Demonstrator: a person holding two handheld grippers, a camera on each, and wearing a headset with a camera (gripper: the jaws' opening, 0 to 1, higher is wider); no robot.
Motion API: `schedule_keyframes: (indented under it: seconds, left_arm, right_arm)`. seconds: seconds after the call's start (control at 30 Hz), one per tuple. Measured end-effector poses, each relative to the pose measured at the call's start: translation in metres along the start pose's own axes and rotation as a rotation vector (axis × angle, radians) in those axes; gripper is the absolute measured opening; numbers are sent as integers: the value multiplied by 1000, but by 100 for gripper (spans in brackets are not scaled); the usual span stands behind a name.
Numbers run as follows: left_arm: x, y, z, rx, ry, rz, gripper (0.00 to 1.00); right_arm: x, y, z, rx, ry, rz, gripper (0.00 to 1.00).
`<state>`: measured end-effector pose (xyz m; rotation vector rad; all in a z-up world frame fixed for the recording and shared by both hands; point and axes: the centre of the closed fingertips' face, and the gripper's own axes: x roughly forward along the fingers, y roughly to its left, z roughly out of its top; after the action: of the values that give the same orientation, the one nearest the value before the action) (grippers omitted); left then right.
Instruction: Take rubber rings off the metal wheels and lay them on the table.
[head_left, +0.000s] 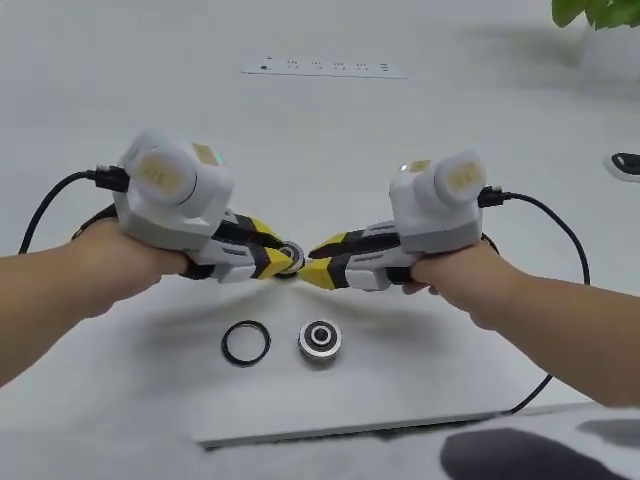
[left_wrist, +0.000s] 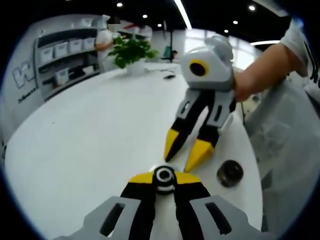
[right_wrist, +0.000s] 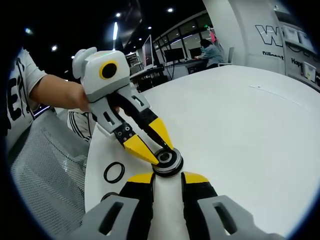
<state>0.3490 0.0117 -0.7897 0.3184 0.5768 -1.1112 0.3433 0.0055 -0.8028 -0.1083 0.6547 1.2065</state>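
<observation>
Head view: my left gripper (head_left: 287, 258) pinches a metal wheel (head_left: 293, 258), right gripper (head_left: 314, 262) just beside it, rubber ring (head_left: 245, 343) and second wheel (head_left: 320, 339) on the table (head_left: 410, 375) nearer me; left gripper view: right jaws spread beyond that wheel; right gripper view: likewise apart beneath it.

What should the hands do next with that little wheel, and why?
Probably pinch the right tool shut on the dark rim of the wheel, ready to peel it off. The left tool grips that wheel, and the right tool is open with its tips right at it. One rubber ring lies on the table, so this looks like the next one.
</observation>
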Motion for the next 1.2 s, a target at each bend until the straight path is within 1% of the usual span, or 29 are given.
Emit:
schedule_keyframes:
  seconds: [0.27, 0.4, 0.57, 0.67, 0.87, 1.03, 1.2]
  left_arm:
    - [0, -1, 0, 1, -3, 6, 14]
    - [0, -1, 0, 1, -6, 9, 14]
    - [0, 0, 0, 0, -8, 9, 14]
    - [1, 0, 0, 3, -7, 8, 14]
    - [1, 0, 1, -1, -8, 12, 14]
    - [1, 0, 1, -5, -7, 16, 14]
    - [2, 0, 1, 12, -2, 24, 14]
  right_arm:
    - [4, -1, -1, -19, 10, -3, 17]
    - [6, 2, -2, -43, 10, 8, 16]
    - [5, 1, -2, -69, 3, 5, 15]
    - [4, 1, -3, -87, 4, 4, 12]
    - [3, 4, -3, -88, 2, 4, 7]
    - [2, 5, -3, -86, 1, -3, 4]
    - [1, 4, -4, -59, 2, -5, 1]
